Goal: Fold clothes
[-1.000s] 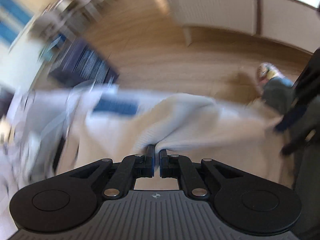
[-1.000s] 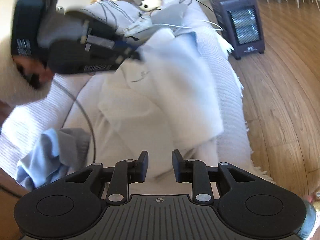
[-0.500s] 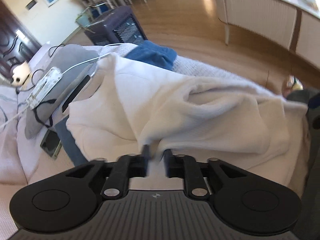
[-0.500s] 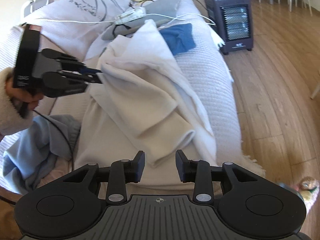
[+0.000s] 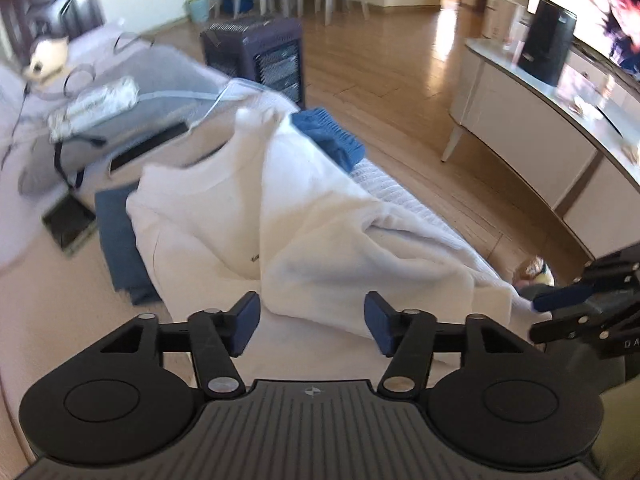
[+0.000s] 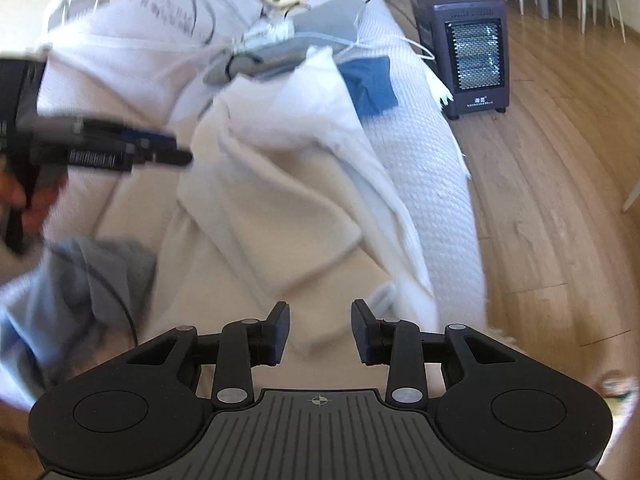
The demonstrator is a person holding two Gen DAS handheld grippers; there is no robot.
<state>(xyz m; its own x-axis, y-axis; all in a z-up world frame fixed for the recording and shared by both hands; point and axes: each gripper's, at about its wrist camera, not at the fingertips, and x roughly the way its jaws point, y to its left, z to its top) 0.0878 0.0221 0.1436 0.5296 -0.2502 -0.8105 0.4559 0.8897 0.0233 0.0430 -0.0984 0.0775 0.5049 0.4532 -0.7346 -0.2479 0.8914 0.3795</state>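
A white sweatshirt lies partly folded along a sofa covered in a pale textured throw, one side flap laid over its middle; it stretches from just ahead of both grippers towards a grey cushion at the far end. The left gripper hangs above the near hem of the sweatshirt with its jaws opening; the cloth lies below the gap and the blue pads press on nothing. In the right wrist view that same tool shows at the left edge, held in a hand, pointing across towards the garment, though blur makes it hard to say whether its tips touch the fabric. The right gripper sits over the lower edge of the sweatshirt, jaws parted and empty, with the cloth just beyond its tips; in the left wrist view it shows at the right edge.

A folded blue cloth rests on the sofa just beside the sweatshirt's far corner; a crumpled light blue garment lies near the right gripper on its left. A dark space heater stands on the wooden floor beside the sofa; a white power strip with cables lies on the grey cushion.
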